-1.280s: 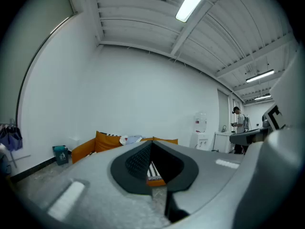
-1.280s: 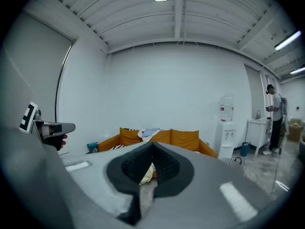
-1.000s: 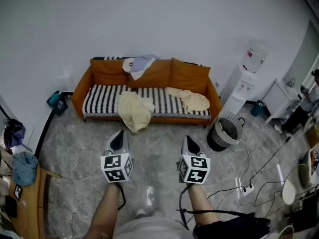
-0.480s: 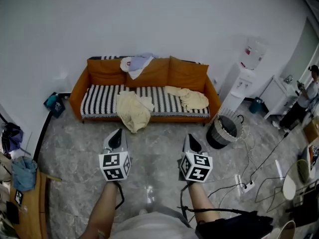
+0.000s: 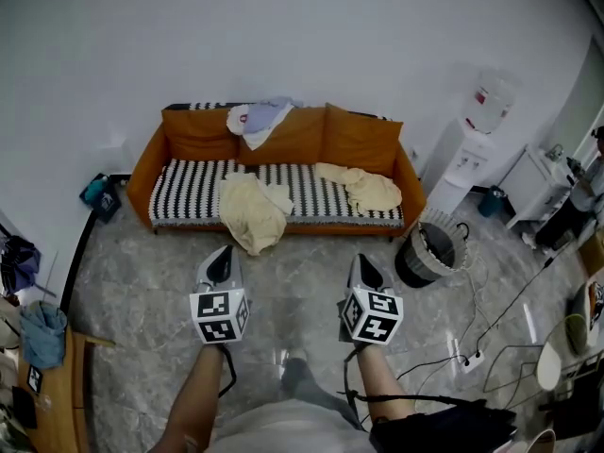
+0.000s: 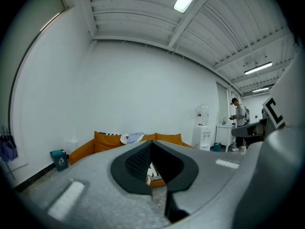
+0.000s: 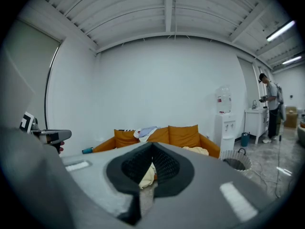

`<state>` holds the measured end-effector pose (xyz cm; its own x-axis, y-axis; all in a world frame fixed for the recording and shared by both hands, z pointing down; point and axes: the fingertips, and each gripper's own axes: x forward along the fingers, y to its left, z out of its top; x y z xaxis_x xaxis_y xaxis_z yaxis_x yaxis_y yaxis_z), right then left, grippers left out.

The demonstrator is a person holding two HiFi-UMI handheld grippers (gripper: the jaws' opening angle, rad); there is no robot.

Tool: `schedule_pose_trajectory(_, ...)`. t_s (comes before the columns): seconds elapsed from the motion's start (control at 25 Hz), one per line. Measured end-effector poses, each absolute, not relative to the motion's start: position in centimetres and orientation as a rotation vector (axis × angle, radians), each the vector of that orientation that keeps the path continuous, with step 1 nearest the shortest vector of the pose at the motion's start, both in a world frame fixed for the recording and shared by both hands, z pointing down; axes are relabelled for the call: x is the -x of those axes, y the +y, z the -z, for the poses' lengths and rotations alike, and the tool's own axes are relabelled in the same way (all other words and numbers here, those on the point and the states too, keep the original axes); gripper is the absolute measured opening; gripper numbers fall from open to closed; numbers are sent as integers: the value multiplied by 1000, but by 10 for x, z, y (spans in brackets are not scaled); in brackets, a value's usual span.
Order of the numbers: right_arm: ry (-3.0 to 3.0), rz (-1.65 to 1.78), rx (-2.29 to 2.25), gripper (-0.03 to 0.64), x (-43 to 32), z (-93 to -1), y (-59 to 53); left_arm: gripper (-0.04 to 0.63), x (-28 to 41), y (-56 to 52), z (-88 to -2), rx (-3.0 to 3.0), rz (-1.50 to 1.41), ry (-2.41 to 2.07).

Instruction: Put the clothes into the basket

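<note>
Clothes lie on the orange sofa (image 5: pixel 368 144): a cream garment (image 5: pixel 253 211) hangs over the front of the striped seat, a second cream one (image 5: pixel 366 190) is on the seat's right, and a pale blue and white one (image 5: pixel 257 119) is draped on the backrest. The dark round basket (image 5: pixel 429 253) stands on the floor by the sofa's right end, also in the right gripper view (image 7: pixel 237 162). My left gripper (image 5: pixel 220 264) (image 6: pixel 151 145) and right gripper (image 5: pixel 363 272) (image 7: pixel 152 147) are both shut and hold nothing, side by side over the floor short of the sofa.
A water dispenser (image 5: pixel 472 154) stands right of the sofa, a white cabinet (image 5: pixel 533 182) further right. Cables and a power strip (image 5: pixel 467 357) lie on the floor at right. A teal bin (image 5: pixel 101 193) is left of the sofa, a wooden table (image 5: pixel 47 366) at the left edge. A person (image 7: pixel 270 109) stands far right.
Both grippers have moved forward toward the sofa as the person stepped ahead; the sofa looks slightly nearer. Both jaws stay shut.
</note>
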<state>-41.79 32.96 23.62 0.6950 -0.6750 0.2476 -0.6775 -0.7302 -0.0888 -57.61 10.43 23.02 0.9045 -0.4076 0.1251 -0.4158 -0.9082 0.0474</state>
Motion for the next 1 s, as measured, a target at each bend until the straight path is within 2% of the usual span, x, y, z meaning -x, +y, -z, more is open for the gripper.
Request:
schedule_pose_trajectory(0.64, -1239, -405, -2845, 3, 225, -227, 255, -6, 393, 38, -218, -2984, -137, -723)
schedule_pose_trajectory(1.0, -1250, -479, -2843, 3, 152, -251, 241, -6, 311, 39, -234, -3035, -207, -664)
